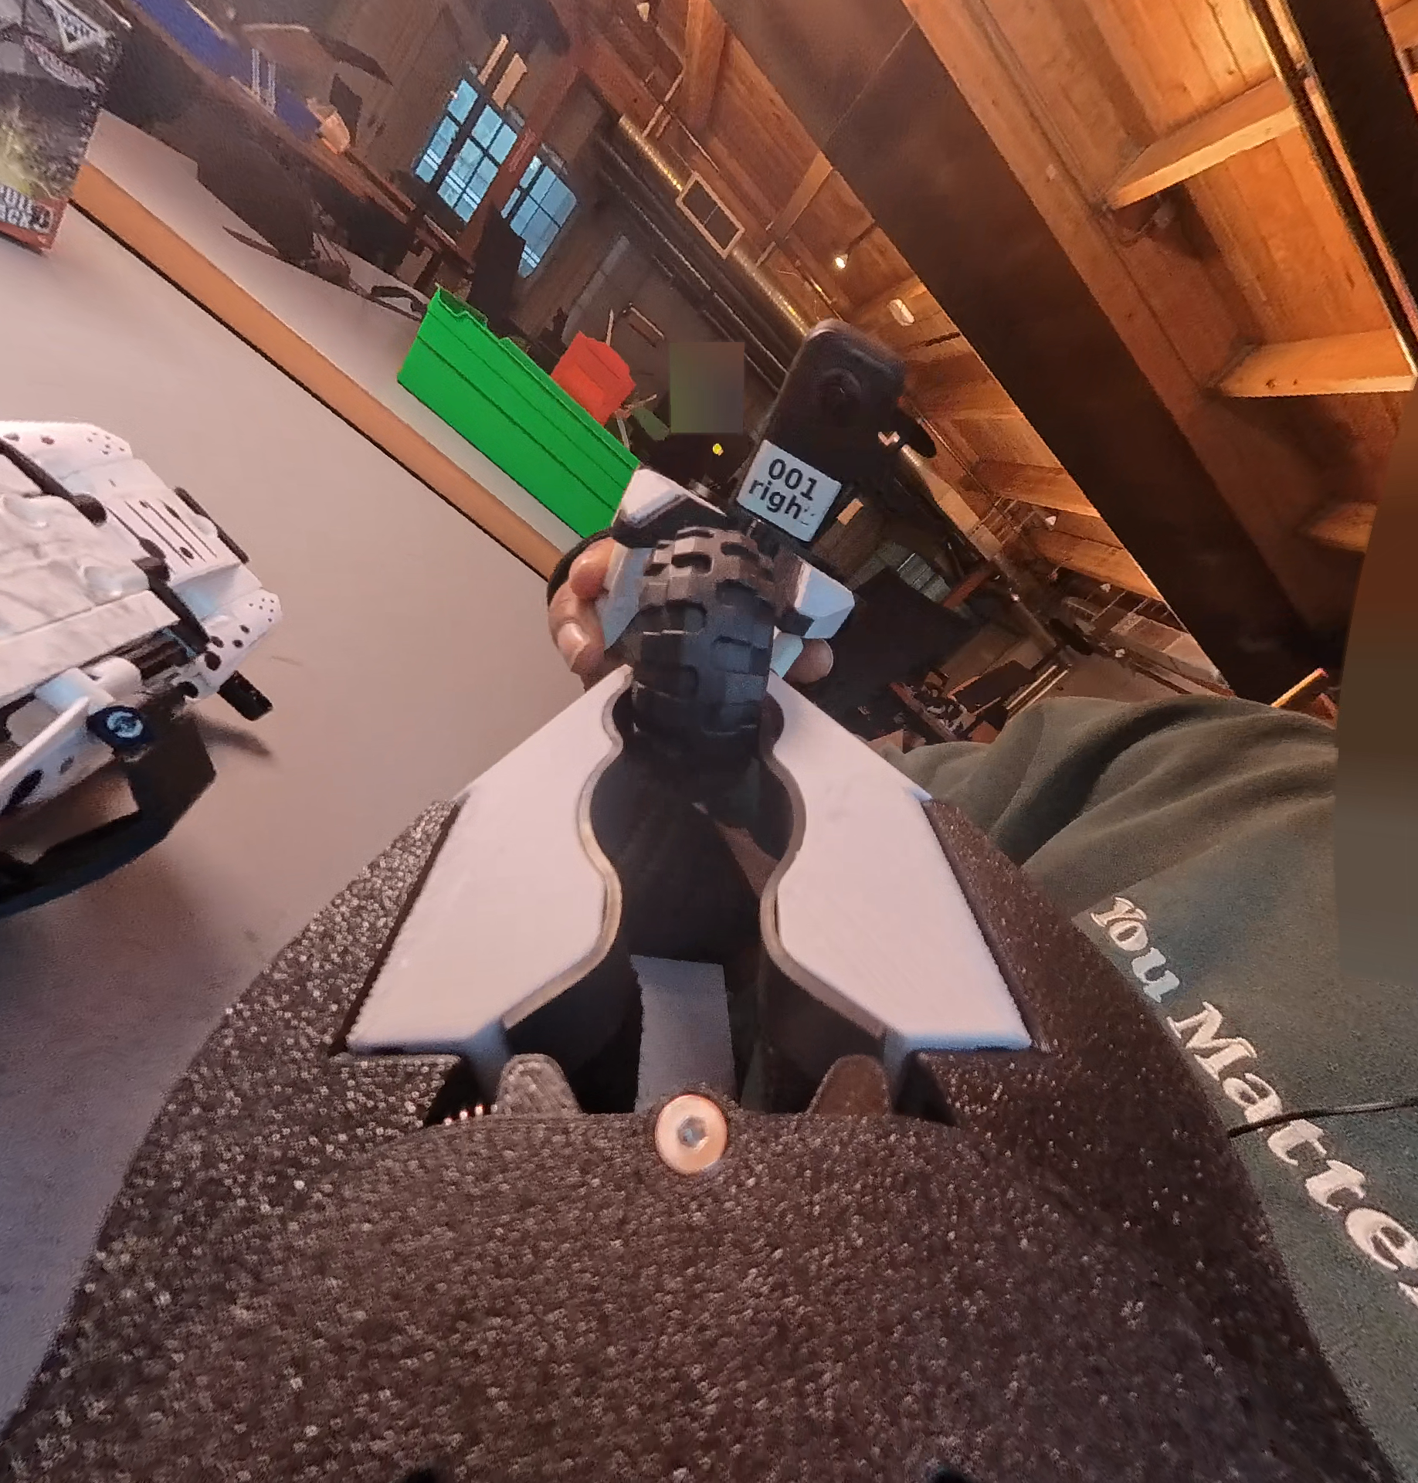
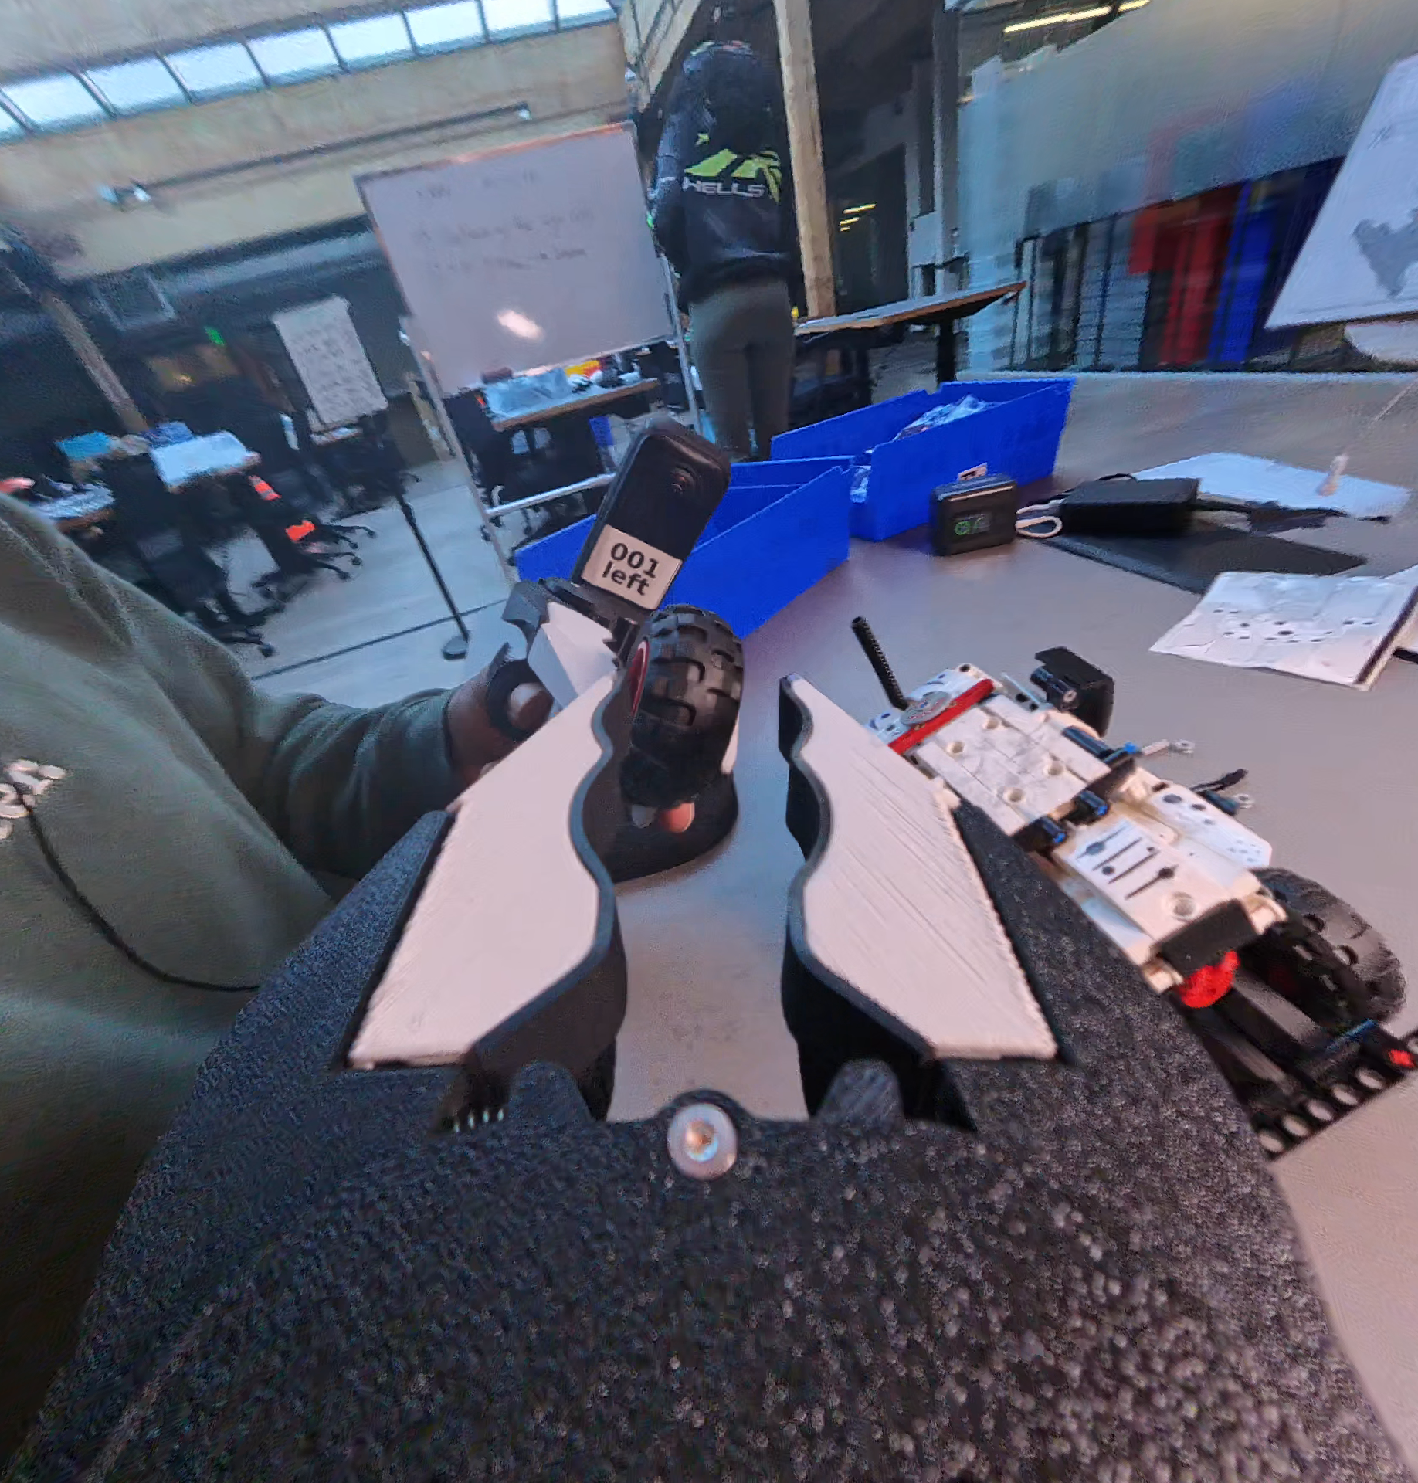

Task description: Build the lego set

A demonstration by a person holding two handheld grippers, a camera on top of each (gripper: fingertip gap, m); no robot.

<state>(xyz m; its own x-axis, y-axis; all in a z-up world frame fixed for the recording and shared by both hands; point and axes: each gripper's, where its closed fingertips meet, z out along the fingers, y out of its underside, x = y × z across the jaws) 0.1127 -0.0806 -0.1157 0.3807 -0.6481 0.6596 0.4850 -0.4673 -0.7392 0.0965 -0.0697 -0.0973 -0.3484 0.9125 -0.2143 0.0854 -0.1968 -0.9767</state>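
- The left gripper (image 1: 696, 706) is seen with its jaws clamped on a black knobby tyre (image 1: 702, 634), which is held at the fingertips, raised above the grey surface (image 1: 353, 562).
- In the right wrist view the same tyre (image 2: 690, 706) is seen edge-on at the far gripper's tips; a red hub is partly visible on its side.
- The right gripper (image 2: 702, 706) is seen with its jaws apart and nothing between them; grey surface (image 2: 850, 610) shows through the gap.
- The right gripper's left fingertip is placed just beside the tyre; whether it touches cannot be told.
- The two grippers are pointed at each other, tips close together.
- The white lego car (image 2: 1091, 834) is found on the surface just right of the right gripper, with a black wheel (image 2: 1332, 955) mounted at its near end and a red hub (image 2: 1207, 983) next to it.
- From the left wrist view the car (image 1: 104, 610) is seen well to the left of the held tyre, apart from it.
- Blue bins (image 2: 810, 513) are located further back on the surface, and a white printed sheet (image 2: 1291, 626) lies beyond the car.
- A green bin (image 1: 513, 433) is visible at the surface's far edge.
- A green sleeve (image 2: 208, 786) is seen behind the left gripper.
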